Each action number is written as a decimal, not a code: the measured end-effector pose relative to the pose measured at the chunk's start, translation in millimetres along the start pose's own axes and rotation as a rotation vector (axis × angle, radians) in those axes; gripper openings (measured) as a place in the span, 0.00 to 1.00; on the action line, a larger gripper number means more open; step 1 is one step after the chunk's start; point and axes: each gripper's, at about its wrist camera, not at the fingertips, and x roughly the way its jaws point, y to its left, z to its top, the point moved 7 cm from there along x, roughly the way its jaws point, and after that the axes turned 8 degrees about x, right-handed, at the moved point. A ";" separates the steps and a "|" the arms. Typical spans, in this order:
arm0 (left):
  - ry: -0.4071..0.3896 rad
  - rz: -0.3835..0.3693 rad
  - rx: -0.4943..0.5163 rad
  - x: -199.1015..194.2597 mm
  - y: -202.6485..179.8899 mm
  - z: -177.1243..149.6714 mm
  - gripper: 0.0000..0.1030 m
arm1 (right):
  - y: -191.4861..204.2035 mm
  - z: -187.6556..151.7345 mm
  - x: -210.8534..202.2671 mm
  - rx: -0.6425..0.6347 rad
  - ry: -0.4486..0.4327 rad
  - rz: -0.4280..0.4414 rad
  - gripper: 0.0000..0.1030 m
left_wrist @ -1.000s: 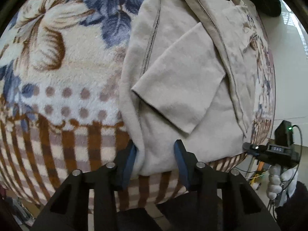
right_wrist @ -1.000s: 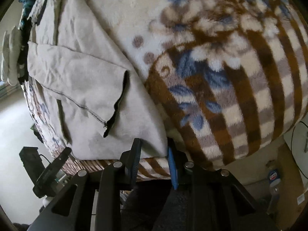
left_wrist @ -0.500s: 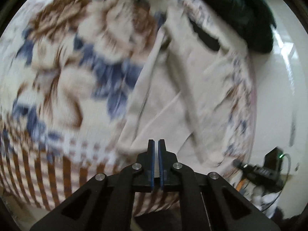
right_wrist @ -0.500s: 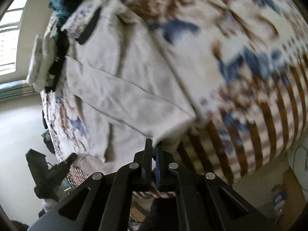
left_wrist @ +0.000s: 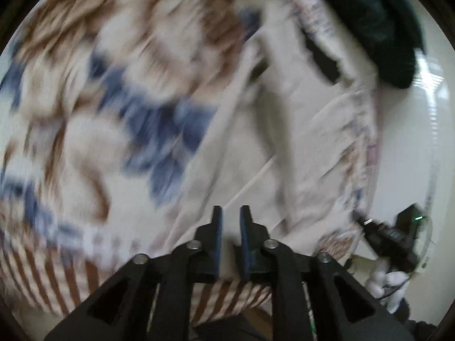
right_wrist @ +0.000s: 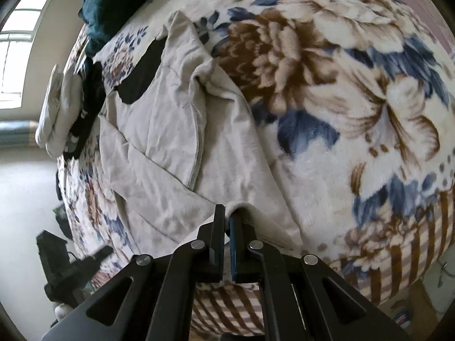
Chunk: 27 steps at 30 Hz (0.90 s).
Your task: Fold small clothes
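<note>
A small beige garment (right_wrist: 170, 142) lies on a floral blanket (right_wrist: 355, 99), its sleeves folded inward. My right gripper (right_wrist: 227, 218) is shut on the garment's bottom hem, which curls up over its fingertips. In the blurred left wrist view the same garment (left_wrist: 284, 142) stretches away from my left gripper (left_wrist: 230, 213). Its jaws stand a little apart with beige cloth between them, so it holds the hem on that side.
A dark teal garment (right_wrist: 113, 2) lies at the far end of the blanket and also shows in the left wrist view (left_wrist: 378, 28). A white gloved hand (right_wrist: 57, 108) holds the other gripper at the left. The blanket's striped edge (right_wrist: 398, 255) is close to me.
Both grippers closed on the garment's bottom hem and lifted it forward over the garment. The left jaws now stand slightly wider than half a second ago.
</note>
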 end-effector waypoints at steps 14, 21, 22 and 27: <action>0.097 0.098 -0.059 34.0 -18.2 -18.5 0.20 | 91.4 -21.3 104.1 0.014 0.022 -0.022 0.03; -0.003 0.140 0.010 25.4 -18.6 -13.0 0.00 | 107.0 -25.3 107.1 0.013 0.010 -0.021 0.03; -0.023 0.143 0.016 17.7 -17.6 -14.2 0.00 | 108.1 -24.8 105.6 0.016 0.005 -0.019 0.03; -0.099 0.110 -0.036 -16.5 -10.2 -5.5 0.00 | 114.9 -24.9 105.2 0.029 -0.010 -0.016 0.03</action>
